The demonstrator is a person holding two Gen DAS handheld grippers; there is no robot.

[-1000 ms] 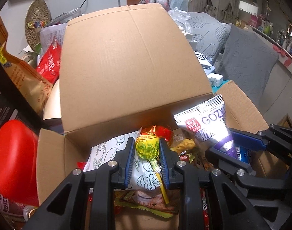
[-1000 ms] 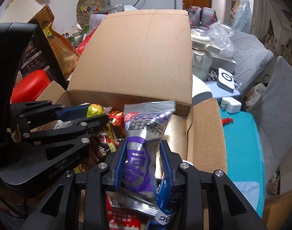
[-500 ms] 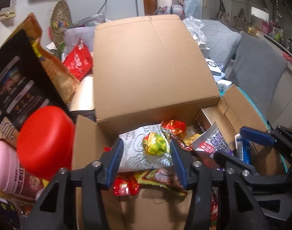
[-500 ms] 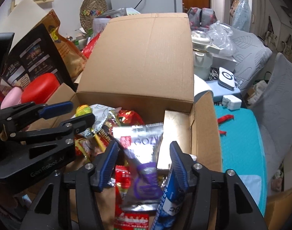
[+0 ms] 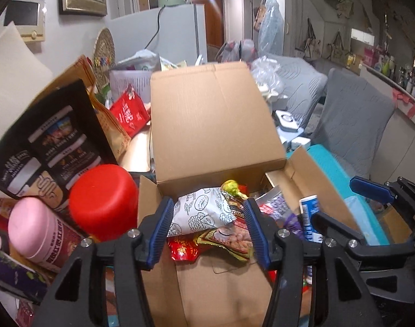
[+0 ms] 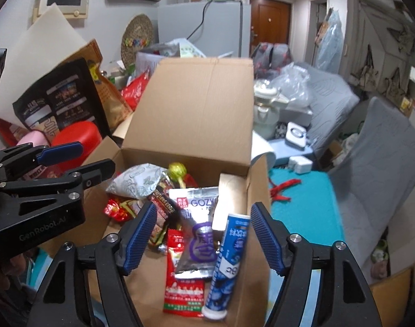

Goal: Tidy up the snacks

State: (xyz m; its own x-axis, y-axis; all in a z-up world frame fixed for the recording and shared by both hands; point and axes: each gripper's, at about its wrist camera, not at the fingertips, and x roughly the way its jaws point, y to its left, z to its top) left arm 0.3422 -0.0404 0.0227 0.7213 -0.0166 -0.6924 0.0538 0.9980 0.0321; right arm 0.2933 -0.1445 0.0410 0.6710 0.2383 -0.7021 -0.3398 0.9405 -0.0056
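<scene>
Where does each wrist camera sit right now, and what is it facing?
Left wrist: behind the left tool, angled down into the cardboard box; right tool at right.
Right wrist: behind the right tool, jaws opening, above the blue tube; left tool at left.
Shared: box, lollipop, red lid.

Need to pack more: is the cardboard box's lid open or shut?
Open: the cardboard box has its lid standing up behind, snacks showing inside.

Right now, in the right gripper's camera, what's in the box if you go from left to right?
White patterned bag → yellow lollipop → silver GOZY packet → blue tube.
</scene>
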